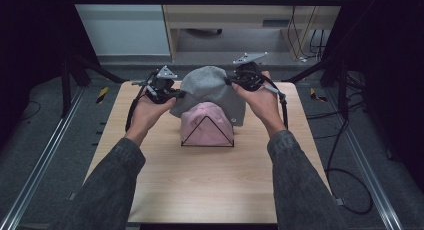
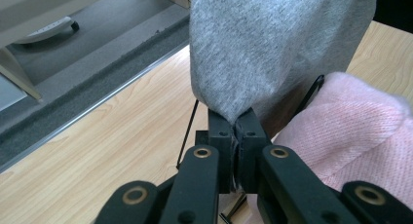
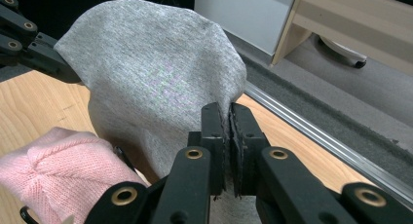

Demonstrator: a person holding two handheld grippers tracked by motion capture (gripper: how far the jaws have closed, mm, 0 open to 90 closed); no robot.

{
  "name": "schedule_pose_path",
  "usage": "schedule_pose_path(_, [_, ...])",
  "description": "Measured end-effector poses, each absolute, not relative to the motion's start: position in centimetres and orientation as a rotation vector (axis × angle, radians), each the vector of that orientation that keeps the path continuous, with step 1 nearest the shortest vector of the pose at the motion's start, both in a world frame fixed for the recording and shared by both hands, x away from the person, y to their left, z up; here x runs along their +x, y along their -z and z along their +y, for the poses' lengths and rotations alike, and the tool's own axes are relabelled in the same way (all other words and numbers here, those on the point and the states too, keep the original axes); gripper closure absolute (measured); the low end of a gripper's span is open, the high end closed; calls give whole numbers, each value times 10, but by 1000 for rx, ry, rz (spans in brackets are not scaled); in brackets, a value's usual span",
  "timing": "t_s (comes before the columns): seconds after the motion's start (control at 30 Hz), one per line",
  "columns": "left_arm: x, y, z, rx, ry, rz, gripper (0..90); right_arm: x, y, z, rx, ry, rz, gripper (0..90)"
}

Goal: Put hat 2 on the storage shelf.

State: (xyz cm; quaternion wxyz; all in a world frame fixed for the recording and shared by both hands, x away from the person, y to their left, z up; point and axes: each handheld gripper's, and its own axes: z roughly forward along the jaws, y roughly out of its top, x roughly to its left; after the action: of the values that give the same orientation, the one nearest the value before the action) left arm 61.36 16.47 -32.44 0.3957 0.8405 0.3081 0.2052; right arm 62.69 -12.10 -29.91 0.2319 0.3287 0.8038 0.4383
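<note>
Left hand (image 1: 145,110): comes in from the lower left in a dark denim sleeve, wrapped round the left gripper over the far left part of the table
Left gripper (image 2: 233,121): jaws pressed together on the edge of the grey hat, a fold of its cloth pinched between them; a grey three-cornered plate sits on top of it in the high view
Grey hat (image 1: 210,87): soft grey knit, held up off the table between the two grippers, hanging over and behind the pink hat, its lower edge draped down on the far right side
Pink hat (image 1: 205,125): fuzzy pink knit, sits on the wire stand near the middle of the table, below and in front of the grey hat
Wire stand (image 1: 207,140): thin black wire in a triangle, standing on the table with the pink hat over it
Right gripper (image 3: 228,119): jaws clamped on the other edge of the grey hat, cloth caught between them
Right hand (image 1: 262,102): grips the right gripper over the far right part of the table
Table (image 1: 200,190): light wood top, bare on the near side
</note>
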Motion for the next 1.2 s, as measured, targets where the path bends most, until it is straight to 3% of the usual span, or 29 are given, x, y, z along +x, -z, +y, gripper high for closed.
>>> schedule_pose_path(1.2, [609, 361, 173, 2179, -496, 827, 880, 619, 336, -105, 888, -1144, 2322, 857])
